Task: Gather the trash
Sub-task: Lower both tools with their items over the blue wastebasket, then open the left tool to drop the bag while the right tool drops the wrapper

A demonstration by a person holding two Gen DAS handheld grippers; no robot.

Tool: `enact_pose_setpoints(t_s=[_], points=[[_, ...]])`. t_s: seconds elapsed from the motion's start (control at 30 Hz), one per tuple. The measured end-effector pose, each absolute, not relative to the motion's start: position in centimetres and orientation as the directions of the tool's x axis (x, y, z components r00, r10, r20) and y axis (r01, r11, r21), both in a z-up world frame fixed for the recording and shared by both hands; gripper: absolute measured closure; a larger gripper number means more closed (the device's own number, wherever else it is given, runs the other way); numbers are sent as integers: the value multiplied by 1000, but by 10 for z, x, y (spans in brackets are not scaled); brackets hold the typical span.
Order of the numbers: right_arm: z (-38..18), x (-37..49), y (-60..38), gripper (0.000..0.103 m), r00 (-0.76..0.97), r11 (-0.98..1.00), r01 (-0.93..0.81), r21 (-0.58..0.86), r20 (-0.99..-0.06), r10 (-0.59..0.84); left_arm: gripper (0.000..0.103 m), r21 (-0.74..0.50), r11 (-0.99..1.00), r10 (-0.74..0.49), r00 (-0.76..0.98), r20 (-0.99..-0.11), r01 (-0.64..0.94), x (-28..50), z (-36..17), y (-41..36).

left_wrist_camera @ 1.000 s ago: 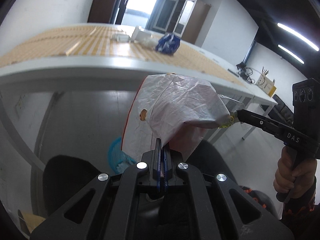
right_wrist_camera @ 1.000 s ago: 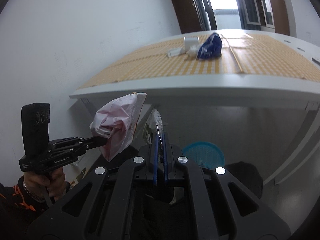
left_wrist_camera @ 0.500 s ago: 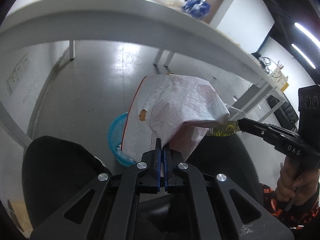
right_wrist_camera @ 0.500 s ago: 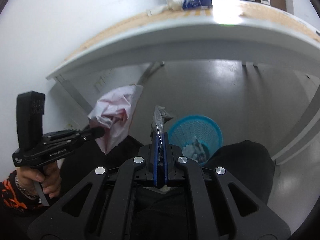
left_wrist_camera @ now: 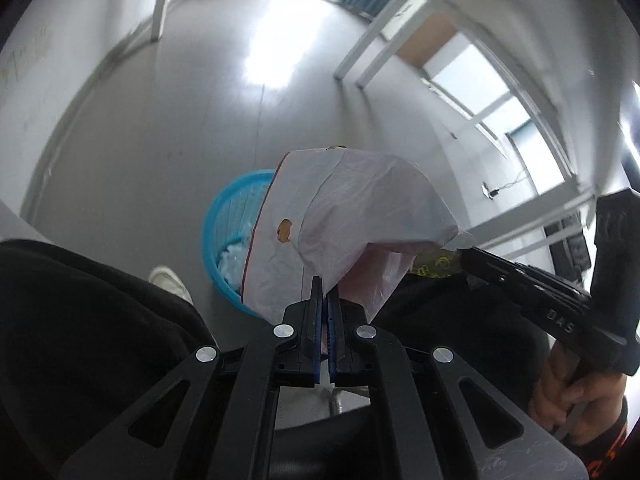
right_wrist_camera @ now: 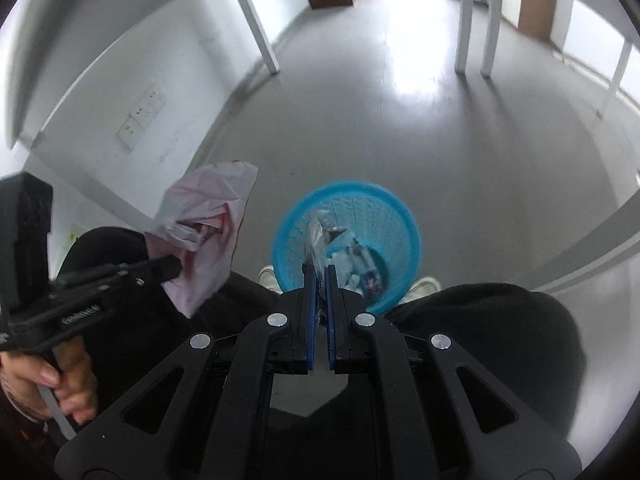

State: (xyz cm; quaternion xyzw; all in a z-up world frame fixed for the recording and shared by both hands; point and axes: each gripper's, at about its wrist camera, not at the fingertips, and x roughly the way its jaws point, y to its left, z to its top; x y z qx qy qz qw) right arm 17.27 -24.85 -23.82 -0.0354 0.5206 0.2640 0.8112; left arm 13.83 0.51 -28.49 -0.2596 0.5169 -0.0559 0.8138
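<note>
Left fingers (left_wrist_camera: 325, 280) clench a white bag (left_wrist_camera: 344, 216) hiding the blue basket (left_wrist_camera: 236, 208); right fingers (right_wrist_camera: 319, 270) clench a clear wrapper (right_wrist_camera: 316, 236).

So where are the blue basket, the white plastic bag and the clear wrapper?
blue basket (right_wrist_camera: 404, 216), right wrist view, far rim
white plastic bag (left_wrist_camera: 360, 208), left wrist view, crumpled middle
clear wrapper (right_wrist_camera: 316, 240), right wrist view, upper part

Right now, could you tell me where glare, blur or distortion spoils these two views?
Left wrist view: glare whitens the floor, the fisheye bends the table legs, and the bag stays sharp. Right wrist view: glare again on the floor, and the left gripper's handle at the left edge is smeared.
</note>
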Motion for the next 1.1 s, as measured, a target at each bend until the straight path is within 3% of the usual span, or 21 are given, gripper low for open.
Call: enact_pose_setpoints(t_s=[0.13,0.7,1.1], points=[[-260,193,-248,99,284,873,-428,233,-882,375,102,-508,824,-377,429,-821,-250,157,-305,14],[-338,263,-201,99,194,915,-382,133,-956,220,102,-395,864,-311,286,-906,-313,236,-371,6],[-401,305,-186,99,55,935,-324,142,-984,168,102,-361,861,-316,179,-932,-357,268,-423,7]])
